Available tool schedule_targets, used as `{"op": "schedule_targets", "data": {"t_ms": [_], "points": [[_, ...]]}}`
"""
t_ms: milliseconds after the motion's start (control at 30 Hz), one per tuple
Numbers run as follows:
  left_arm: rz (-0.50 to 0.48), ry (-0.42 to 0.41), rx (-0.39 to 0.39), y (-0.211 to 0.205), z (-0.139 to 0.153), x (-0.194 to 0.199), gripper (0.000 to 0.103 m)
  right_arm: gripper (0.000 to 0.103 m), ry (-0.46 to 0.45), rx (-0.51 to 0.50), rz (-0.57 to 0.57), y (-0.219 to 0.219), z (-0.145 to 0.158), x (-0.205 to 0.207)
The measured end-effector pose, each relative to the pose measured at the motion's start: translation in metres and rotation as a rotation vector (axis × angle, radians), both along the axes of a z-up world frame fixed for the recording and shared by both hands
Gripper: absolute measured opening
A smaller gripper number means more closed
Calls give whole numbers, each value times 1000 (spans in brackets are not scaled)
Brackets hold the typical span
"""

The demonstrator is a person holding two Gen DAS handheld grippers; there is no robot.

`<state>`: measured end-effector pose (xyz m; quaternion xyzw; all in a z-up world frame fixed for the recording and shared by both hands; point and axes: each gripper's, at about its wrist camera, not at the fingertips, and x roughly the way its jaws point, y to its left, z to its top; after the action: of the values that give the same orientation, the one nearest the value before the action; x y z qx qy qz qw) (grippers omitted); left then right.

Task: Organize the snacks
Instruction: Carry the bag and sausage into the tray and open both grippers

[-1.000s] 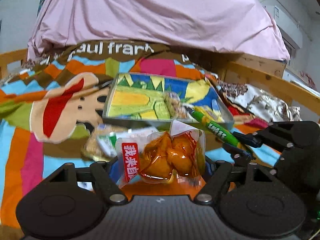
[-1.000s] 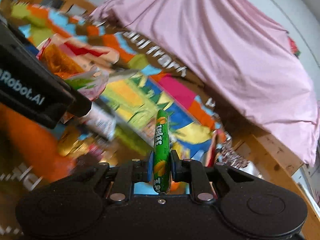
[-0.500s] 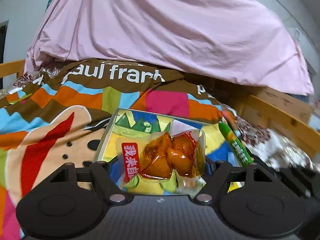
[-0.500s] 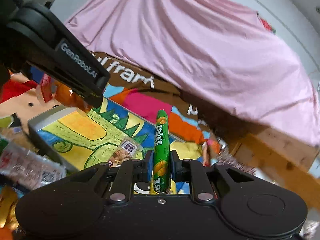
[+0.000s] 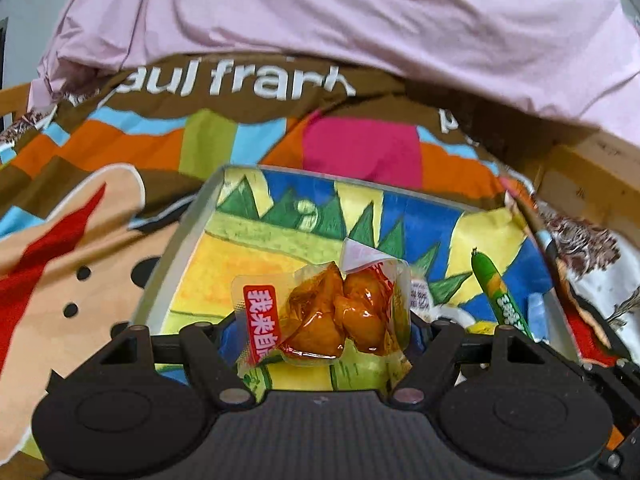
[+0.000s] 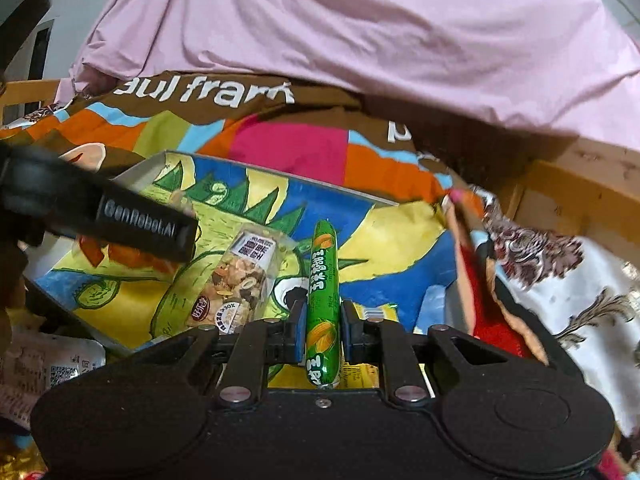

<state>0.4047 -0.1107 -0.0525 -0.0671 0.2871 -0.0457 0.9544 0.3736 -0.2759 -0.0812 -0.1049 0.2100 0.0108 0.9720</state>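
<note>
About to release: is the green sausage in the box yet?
Not yet. The sausage is clamped in the right gripper, held over the box; one nut packet already lies inside.

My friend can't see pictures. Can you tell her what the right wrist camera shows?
The right gripper pinches a long green corn sausage stick above a shallow tray with a bright cartoon picture inside. A clear packet of mixed nuts lies in the tray, and the black left gripper reaches in from the left.

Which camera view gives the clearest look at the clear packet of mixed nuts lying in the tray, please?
The right wrist view: the nut packet lies unobstructed in the tray. In the left wrist view only its label edge peeks out behind the orange snack pouch.
</note>
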Motion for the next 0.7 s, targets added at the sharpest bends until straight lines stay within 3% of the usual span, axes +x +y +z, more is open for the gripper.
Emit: {"op": "schedule_targets", "data": {"t_ms": [500, 600, 700], "points": [[-23, 83, 51, -9, -20, 11, 79, 19, 73, 28, -3, -1, -11, 16], [-20, 100, 50, -9, -22, 12, 81, 23, 66, 25, 3, -1, -10, 15], [-18, 122, 30, -6, -24, 14, 84, 33, 47, 36, 4, -3, -7, 12]]}}
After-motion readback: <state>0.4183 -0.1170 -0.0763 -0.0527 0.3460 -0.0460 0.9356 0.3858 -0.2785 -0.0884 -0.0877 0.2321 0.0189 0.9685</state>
